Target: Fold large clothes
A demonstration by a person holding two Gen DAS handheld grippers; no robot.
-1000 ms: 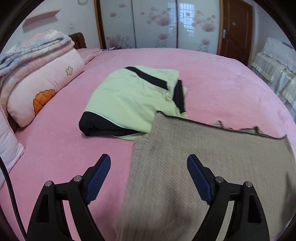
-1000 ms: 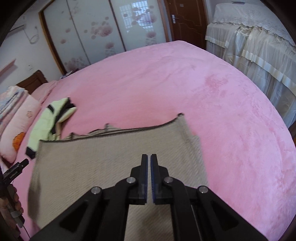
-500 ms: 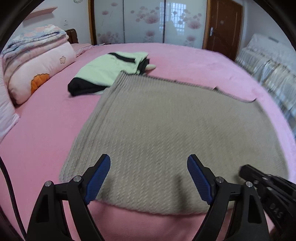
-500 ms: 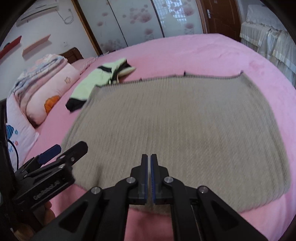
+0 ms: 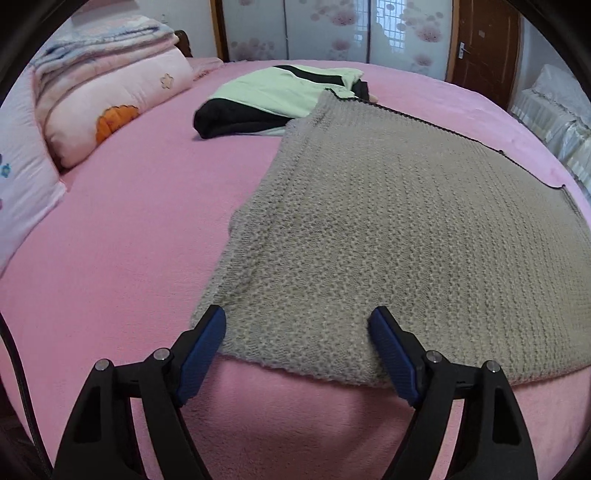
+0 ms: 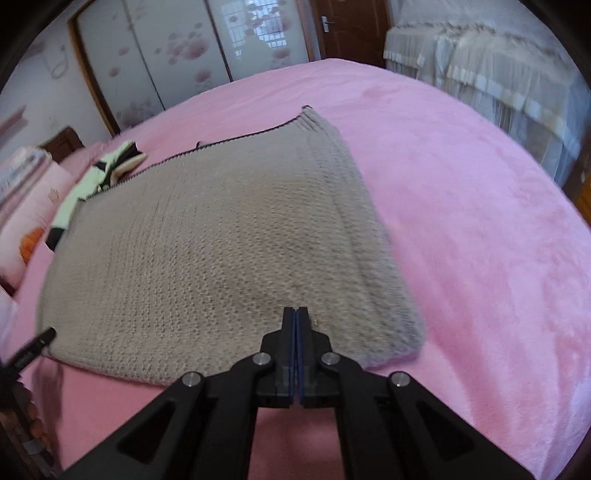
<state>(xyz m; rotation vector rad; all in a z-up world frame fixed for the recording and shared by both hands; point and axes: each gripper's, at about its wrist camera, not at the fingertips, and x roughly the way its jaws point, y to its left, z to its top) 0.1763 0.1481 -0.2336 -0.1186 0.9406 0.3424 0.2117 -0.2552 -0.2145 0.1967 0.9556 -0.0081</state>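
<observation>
A large grey knitted sweater [image 5: 388, 229] lies spread flat on the pink bed [image 5: 129, 240]; its far edge has a dark trim. My left gripper [image 5: 297, 321] hovers over the near left corner of the sweater. Its jaws are closing, the near hem lies between them, and the blue pads do not press on it. In the right wrist view the sweater [image 6: 221, 240] fills the middle. My right gripper [image 6: 297, 310] is shut just above the near hem toward its right corner, with nothing seen between the pads. A tip of the left gripper [image 6: 33, 347] shows at the left edge.
A folded pale green and black garment [image 5: 280, 92] lies past the sweater's far left corner. Stacked pillows and quilts [image 5: 103, 99] sit at the bed's left. Sliding wardrobe doors [image 5: 332, 29] and a brown door [image 5: 480, 44] stand behind. A lace-covered bed [image 6: 480, 66] is at the right.
The sweater, hanging in front of both cameras a second ago, now lies flat on the bed. Both grippers have come down close to its near hem. The right gripper has left the left wrist view.
</observation>
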